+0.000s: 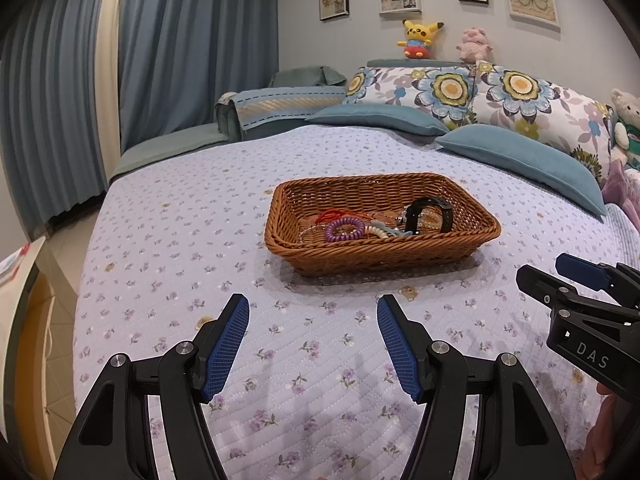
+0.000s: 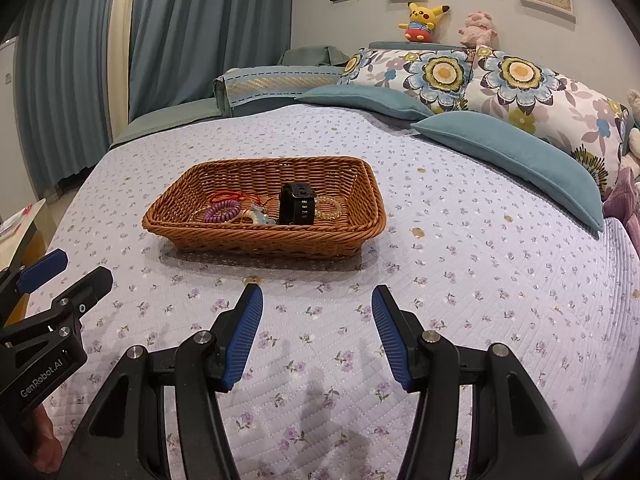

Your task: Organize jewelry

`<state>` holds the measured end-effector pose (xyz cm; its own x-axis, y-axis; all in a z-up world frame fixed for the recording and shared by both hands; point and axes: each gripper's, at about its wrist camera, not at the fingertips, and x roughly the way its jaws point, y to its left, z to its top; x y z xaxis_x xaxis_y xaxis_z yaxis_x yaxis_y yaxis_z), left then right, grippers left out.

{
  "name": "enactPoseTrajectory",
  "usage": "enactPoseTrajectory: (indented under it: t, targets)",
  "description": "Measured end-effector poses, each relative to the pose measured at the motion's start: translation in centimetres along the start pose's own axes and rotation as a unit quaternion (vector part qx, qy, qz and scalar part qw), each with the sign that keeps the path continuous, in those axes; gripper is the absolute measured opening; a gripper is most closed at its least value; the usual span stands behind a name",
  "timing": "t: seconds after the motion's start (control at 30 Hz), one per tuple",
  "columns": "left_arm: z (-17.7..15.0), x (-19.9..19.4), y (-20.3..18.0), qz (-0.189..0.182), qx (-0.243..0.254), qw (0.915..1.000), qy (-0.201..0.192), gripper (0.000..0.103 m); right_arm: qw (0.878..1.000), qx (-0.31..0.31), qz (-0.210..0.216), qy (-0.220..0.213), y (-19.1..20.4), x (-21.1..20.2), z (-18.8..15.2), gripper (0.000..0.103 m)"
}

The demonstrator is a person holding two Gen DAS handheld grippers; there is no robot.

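A brown wicker basket (image 1: 384, 252) (image 2: 224, 236) stands on the bed. In it lie a black watch (image 1: 430, 214) (image 2: 297, 204), a purple coil hair tie (image 1: 345, 230) (image 2: 222, 212), a red cord (image 1: 332, 214) (image 2: 226, 196), a cream and blue coil tie (image 1: 386, 232) (image 2: 256, 214) and a clear bead bracelet (image 2: 330, 208). My left gripper (image 1: 313, 316) is open and empty, above the bedspread in front of the basket. My right gripper (image 2: 317, 308) is open and empty, also in front of the basket. Each gripper shows at the edge of the other's view: the right one in the left wrist view (image 1: 560, 276), the left one in the right wrist view (image 2: 76, 272).
The bed has a lilac floral quilt (image 1: 200, 240) (image 2: 480, 260). Teal and floral pillows (image 1: 520, 156) (image 2: 512, 148) lie at the head, with plush toys (image 1: 418, 38) behind. Blue curtains (image 1: 180, 48) hang at left. A low table (image 1: 20, 280) stands beside the bed's left edge.
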<state>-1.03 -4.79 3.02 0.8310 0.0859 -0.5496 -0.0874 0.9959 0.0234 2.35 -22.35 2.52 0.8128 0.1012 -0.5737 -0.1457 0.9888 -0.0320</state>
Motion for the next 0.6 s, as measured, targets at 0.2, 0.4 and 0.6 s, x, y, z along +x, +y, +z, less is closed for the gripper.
enactPoseTrajectory:
  t: [0.2, 0.4, 0.6]
  targets:
    - [0.02, 0.03, 0.08, -0.001, 0.0, 1.0, 0.002, 0.068, 1.0, 0.001, 0.0, 0.0, 0.01, -0.02, 0.0, 0.059]
    - [0.05, 0.13, 0.25, 0.0, 0.0, 1.0, 0.001, 0.068, 1.0, 0.0, 0.0, 0.001, 0.05, -0.01, 0.0, 0.059]
    - [0.3, -0.32, 0.79, 0.02, -0.005, 0.9996, -0.017, 0.068, 1.0, 0.0, 0.0, 0.001, 0.07, 0.08, 0.05, 0.059]
